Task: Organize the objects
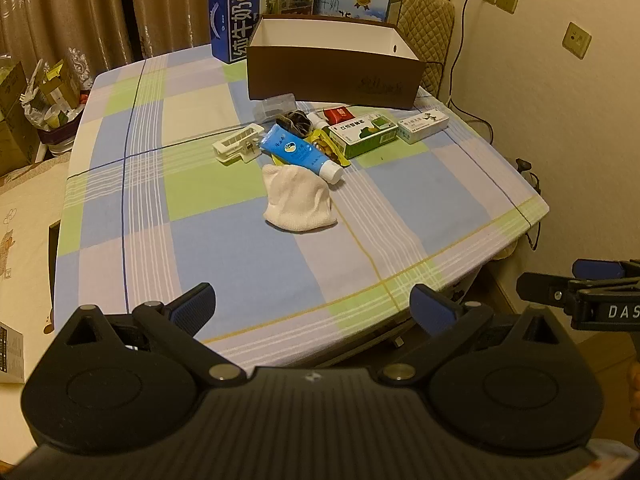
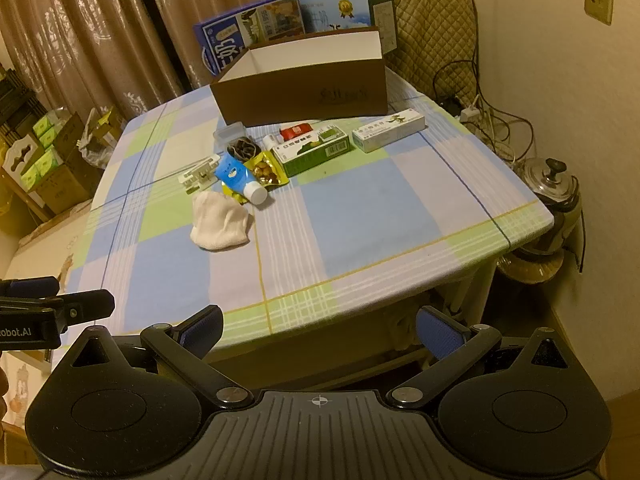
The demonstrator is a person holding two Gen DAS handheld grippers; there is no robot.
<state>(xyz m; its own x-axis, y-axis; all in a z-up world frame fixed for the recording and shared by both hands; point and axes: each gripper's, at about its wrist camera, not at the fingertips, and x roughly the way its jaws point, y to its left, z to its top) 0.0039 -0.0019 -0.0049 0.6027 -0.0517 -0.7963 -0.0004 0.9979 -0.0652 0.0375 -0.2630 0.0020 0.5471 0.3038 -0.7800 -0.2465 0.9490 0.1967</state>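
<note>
Nothing is picked up yet: the left gripper [image 1: 312, 308] and right gripper [image 2: 320, 328] hover off the surface's near edge, fingers spread wide and empty. The clutter sits toward the far edge, just before the open brown box [image 1: 332, 76]: a white cloth [image 1: 298, 200] nearest, a blue tube [image 1: 300, 152] touching it, a white clip [image 1: 238, 145], a green carton [image 1: 364, 136] and a white carton [image 1: 423, 123]. Likely next: reaching forward for the cloth. Behind the box, a blue milk carton [image 1: 236, 28] bears "纯牛奶"; small labels are unreadable.

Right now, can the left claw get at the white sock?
Probably yes. The left claw is open and empty at the table's near edge, with only bare cloth before the white sock; the blue tube lies behind it.
</note>
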